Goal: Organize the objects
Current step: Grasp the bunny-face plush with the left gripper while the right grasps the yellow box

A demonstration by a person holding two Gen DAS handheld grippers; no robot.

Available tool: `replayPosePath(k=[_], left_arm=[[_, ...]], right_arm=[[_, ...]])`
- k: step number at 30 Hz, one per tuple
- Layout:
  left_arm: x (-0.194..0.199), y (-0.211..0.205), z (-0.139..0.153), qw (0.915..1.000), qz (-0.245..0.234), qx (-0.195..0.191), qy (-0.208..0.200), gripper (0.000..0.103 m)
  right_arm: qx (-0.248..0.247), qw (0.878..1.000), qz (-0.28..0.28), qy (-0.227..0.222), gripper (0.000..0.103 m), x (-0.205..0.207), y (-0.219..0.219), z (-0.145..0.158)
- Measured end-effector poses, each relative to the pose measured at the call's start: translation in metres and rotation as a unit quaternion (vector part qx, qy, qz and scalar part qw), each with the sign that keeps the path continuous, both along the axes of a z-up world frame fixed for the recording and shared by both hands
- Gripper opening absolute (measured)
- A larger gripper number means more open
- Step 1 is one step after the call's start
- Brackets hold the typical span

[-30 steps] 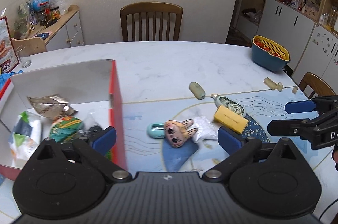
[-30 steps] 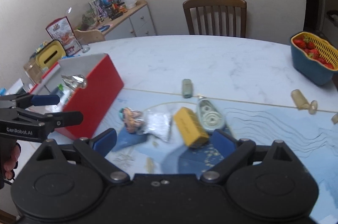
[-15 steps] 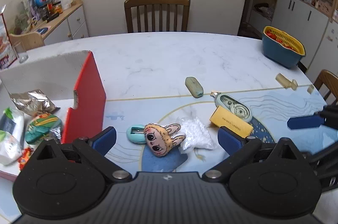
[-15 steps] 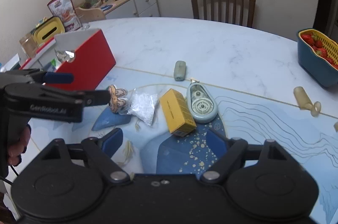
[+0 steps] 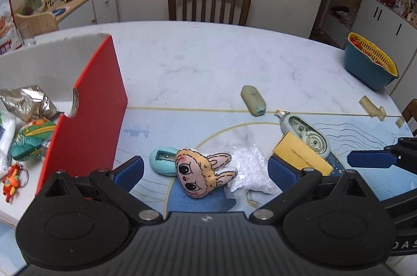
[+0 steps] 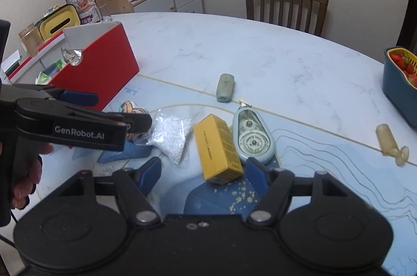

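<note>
My left gripper [image 5: 206,171] stands open low over the table, with a tan bunny-face plush [image 5: 203,175] between its fingers, untouched. A teal sharpener [image 5: 163,164] lies left of the plush and a small bag of white beads [image 5: 247,171] right of it. My right gripper [image 6: 203,171] is open and its jaws are closing; the near end of a yellow box [image 6: 217,145] lies between them, and the pads do not press on it. A pale blue correction-tape dispenser [image 6: 252,138] lies right beside the box. The left gripper [image 6: 117,110] shows at the left of the right wrist view.
A red open box [image 5: 86,119] with snack packets and a keychain stands at the left. A green eraser [image 5: 252,100] and a beige part [image 5: 370,106] lie farther out. A blue basket of strawberries [image 5: 370,65] sits at the far right edge. A wooden chair [image 5: 209,1] stands behind the table.
Both grippers have come down toward the table. The left one shifted right, from the red box to over the plush. The right one's jaws narrowed around the yellow box.
</note>
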State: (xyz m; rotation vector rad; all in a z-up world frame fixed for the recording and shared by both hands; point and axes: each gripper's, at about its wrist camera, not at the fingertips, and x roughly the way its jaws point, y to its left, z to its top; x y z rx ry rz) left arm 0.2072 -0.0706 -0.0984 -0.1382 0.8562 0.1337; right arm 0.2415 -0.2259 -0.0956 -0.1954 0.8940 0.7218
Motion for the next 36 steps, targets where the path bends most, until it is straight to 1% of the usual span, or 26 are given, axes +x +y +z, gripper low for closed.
replayPosePath(k=[2, 4, 9, 14, 16, 21, 23, 24, 25, 27, 30, 32, 34, 35, 36], left_arm=[[0.002, 0.002, -0.003, 1.0000, 0.002, -0.002, 0.005, 0.098], [0.004, 0.004, -0.005, 0.9999, 0.002, -0.005, 0.011, 0.092], [0.008, 0.009, -0.012, 0.9995, 0.004, -0.018, 0.024, 0.069], [0.009, 0.011, -0.015, 0.9991, -0.004, -0.028, 0.031, 0.058], [0.010, 0.011, -0.015, 0.9991, -0.005, -0.029, 0.030, 0.058], [0.009, 0.010, -0.014, 0.9991, -0.012, -0.030, 0.030, 0.053], [0.009, 0.009, -0.013, 0.9990, -0.015, -0.025, 0.032, 0.051], [0.009, 0.008, -0.013, 0.9991, -0.017, -0.020, 0.034, 0.039], [0.009, 0.007, -0.013, 0.9990, -0.018, -0.016, 0.037, 0.038], [0.008, 0.007, -0.013, 0.9988, -0.020, -0.019, 0.039, 0.037], [0.007, 0.007, -0.013, 0.9987, -0.025, -0.017, 0.040, 0.036], [0.005, 0.008, -0.012, 0.9986, -0.027, -0.023, 0.040, 0.035], [0.003, 0.008, -0.011, 0.9985, -0.029, -0.025, 0.038, 0.035], [0.002, 0.008, -0.011, 0.9985, -0.031, -0.024, 0.039, 0.035], [0.002, 0.008, -0.011, 0.9984, -0.032, -0.024, 0.039, 0.035]], right_arm=[[-0.001, 1.000, 0.003, 0.002, 0.065, 0.003, 0.003, -0.003], [-0.005, 1.000, 0.008, 0.002, 0.064, 0.005, 0.007, -0.006], [-0.018, 1.000, 0.014, 0.001, 0.059, 0.009, 0.016, -0.013], [-0.034, 0.999, 0.010, -0.007, 0.053, 0.014, 0.022, -0.017], [-0.042, 0.999, 0.008, -0.011, 0.049, 0.015, 0.023, -0.018], [-0.063, 0.998, 0.002, -0.028, 0.033, 0.015, 0.025, -0.019], [-0.062, 0.998, 0.001, -0.028, 0.032, 0.016, 0.025, -0.019], [-0.060, 0.998, 0.001, -0.028, 0.029, 0.016, 0.024, -0.018], [-0.058, 0.998, 0.000, -0.030, 0.026, 0.015, 0.024, -0.017], [-0.049, 0.998, 0.001, -0.036, 0.011, 0.013, 0.025, -0.013], [-0.057, 0.997, 0.004, -0.050, 0.003, 0.009, 0.028, -0.008], [-0.056, 0.997, 0.005, -0.049, 0.001, 0.008, 0.029, -0.007], [-0.060, 0.997, 0.008, -0.051, 0.003, 0.006, 0.029, -0.008], [-0.065, 0.997, 0.011, -0.050, 0.012, 0.006, 0.030, -0.008], [-0.070, 0.996, 0.012, -0.048, 0.019, 0.006, 0.031, -0.010]])
